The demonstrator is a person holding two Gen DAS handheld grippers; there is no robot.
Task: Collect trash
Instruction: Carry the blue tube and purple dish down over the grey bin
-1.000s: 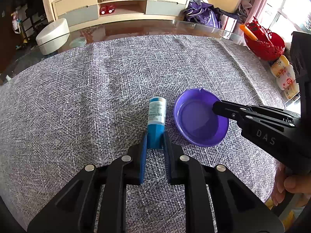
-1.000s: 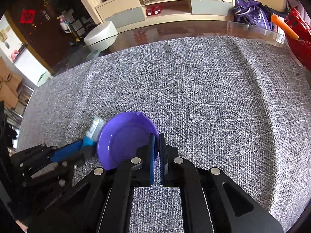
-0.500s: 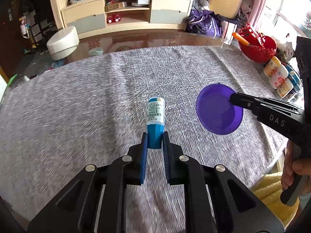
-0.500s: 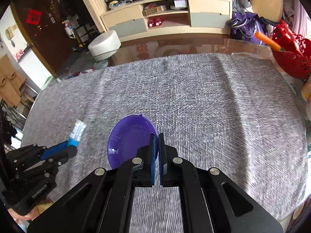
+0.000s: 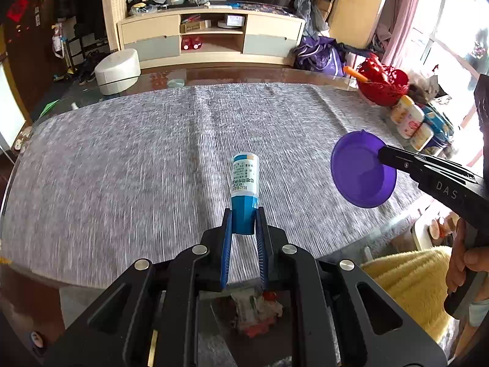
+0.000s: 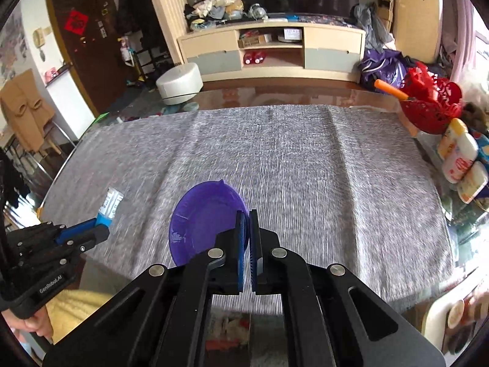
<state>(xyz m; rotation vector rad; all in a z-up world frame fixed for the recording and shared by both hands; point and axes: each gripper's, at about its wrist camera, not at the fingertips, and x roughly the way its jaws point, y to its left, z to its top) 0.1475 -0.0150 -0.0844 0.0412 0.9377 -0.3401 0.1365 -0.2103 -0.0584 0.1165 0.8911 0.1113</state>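
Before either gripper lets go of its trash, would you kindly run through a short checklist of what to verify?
1. Left gripper shut on the blue-and-white tube: ok.
2. Right gripper pinching the purple dish by its rim: ok.
3. Both items lifted clear of the grey tablecloth: ok.
4. Trash pile visible below the left gripper: ok.
5. Purple dish positioned over that trash: cannot tell.
6. Container walls around the trash: cannot tell.
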